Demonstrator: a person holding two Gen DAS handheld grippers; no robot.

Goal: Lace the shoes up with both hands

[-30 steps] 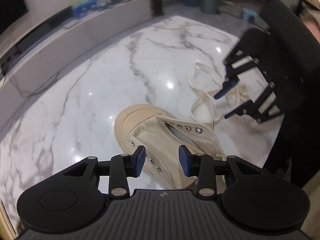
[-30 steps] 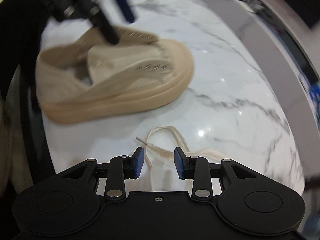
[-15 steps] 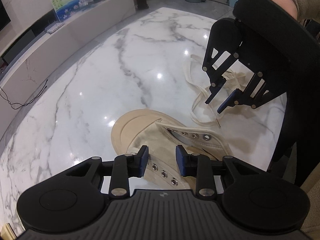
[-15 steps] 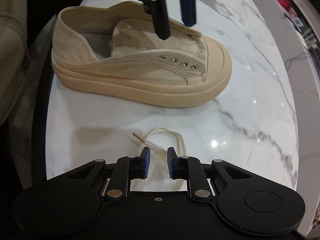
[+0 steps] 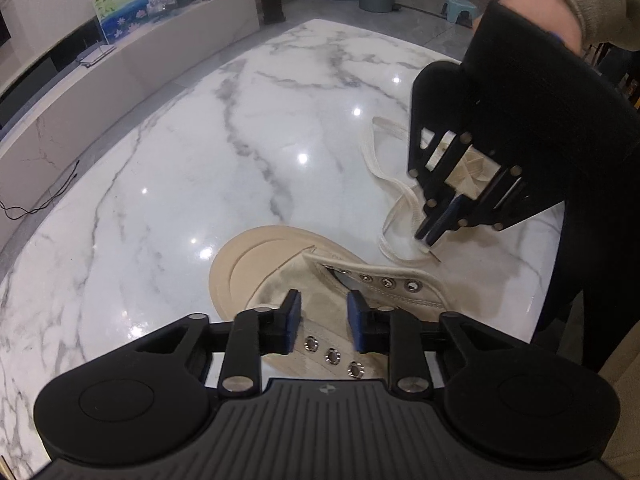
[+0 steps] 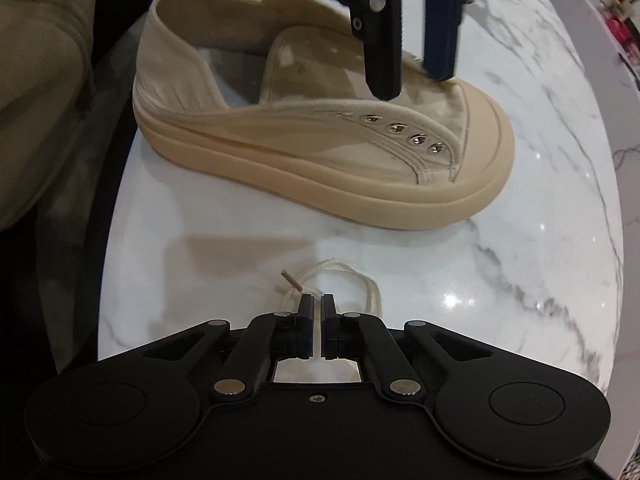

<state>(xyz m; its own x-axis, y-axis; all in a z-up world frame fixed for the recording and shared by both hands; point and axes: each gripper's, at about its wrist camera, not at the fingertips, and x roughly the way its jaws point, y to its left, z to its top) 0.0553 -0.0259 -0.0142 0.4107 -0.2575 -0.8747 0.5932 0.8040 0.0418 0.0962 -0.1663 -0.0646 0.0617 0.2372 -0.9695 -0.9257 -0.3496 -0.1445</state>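
- Left wrist view: the left hand-held gripper point(image 5: 323, 322) hovers over the beige shoe point(image 5: 320, 280) on the marble surface point(image 5: 180, 160) — jaws closing, nothing between them.
- Right wrist view: the right hand-held gripper point(image 6: 318, 314) is clamped on the white lace point(image 6: 340, 276) just behind its tip, the lace lying beside the shoe's point(image 6: 304, 140) sole.

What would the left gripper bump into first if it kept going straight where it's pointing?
Probably the shoe. The left gripper hangs above its tongue, closing with nothing between, though depth is hard to judge.
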